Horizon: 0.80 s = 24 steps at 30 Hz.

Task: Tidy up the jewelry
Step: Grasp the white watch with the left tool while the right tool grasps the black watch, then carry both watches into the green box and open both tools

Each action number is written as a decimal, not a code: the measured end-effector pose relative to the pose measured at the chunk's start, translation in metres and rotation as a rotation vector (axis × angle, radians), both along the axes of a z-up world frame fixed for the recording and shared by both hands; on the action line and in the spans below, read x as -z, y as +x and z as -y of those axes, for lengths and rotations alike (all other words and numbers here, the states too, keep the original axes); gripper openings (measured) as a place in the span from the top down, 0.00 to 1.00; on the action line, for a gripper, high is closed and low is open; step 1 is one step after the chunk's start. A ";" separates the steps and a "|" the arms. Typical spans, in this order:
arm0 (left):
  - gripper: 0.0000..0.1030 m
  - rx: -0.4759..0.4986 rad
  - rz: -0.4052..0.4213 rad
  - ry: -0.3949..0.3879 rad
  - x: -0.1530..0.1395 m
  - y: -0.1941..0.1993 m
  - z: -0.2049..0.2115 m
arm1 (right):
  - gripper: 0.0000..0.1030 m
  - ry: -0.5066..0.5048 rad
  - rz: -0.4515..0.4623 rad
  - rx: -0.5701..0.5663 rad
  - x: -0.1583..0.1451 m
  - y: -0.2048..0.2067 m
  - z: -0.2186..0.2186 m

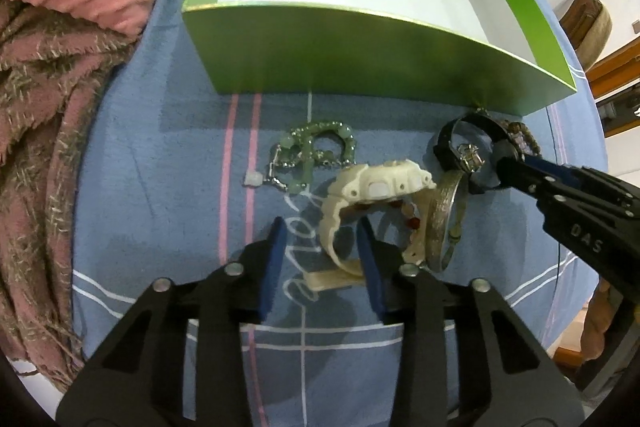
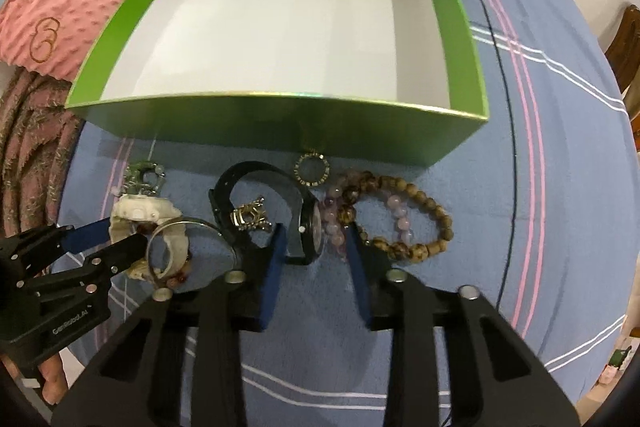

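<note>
On a blue striped bedsheet before an empty green cardboard box (image 2: pixel 280 123), the left gripper (image 1: pixel 322 231) straddles a cream plastic watch's (image 1: pixel 376 183) strap, not visibly pinching; the right gripper (image 2: pixel 314 233) likewise brackets a black wristwatch's (image 2: pixel 308 227) case. Both look light, with stiff cases and floppy straps; grip at the case
</note>
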State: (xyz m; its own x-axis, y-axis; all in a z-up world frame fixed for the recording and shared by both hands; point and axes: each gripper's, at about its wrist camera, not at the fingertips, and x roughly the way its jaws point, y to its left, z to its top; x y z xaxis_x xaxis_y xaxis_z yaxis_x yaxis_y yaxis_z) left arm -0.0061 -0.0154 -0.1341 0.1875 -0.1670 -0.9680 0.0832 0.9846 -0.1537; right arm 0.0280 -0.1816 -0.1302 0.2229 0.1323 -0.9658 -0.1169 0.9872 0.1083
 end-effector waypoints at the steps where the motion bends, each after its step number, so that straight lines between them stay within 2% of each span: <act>1: 0.71 0.002 0.003 0.004 0.001 0.001 0.002 | 0.80 0.005 0.001 0.000 0.001 0.000 0.000; 3: 0.86 0.006 -0.001 -0.020 0.003 0.002 0.005 | 0.87 0.020 0.003 -0.007 0.002 0.000 0.000; 4: 0.87 0.006 -0.005 -0.038 0.001 0.001 0.000 | 0.87 0.021 0.004 -0.008 0.002 0.000 0.000; 9: 0.88 0.005 0.015 -0.021 -0.005 -0.008 0.003 | 0.89 0.040 0.015 0.013 -0.003 -0.005 0.012; 14: 0.87 0.003 0.050 -0.025 -0.033 -0.007 -0.009 | 0.89 0.041 0.043 0.021 -0.019 -0.019 0.026; 21: 0.87 -0.003 0.079 -0.034 -0.053 -0.025 -0.027 | 0.89 0.053 0.035 0.013 -0.017 -0.020 0.014; 24: 0.87 -0.004 0.082 -0.036 -0.052 -0.023 -0.029 | 0.89 0.056 0.033 0.007 -0.019 -0.025 0.008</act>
State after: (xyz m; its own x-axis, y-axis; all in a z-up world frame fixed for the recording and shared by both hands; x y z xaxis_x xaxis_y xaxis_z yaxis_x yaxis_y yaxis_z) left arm -0.0290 0.0139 -0.0823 0.2671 -0.2001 -0.9427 0.0927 0.9790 -0.1815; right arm 0.0027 -0.1899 -0.1116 0.2558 0.1843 -0.9490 -0.1140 0.9806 0.1597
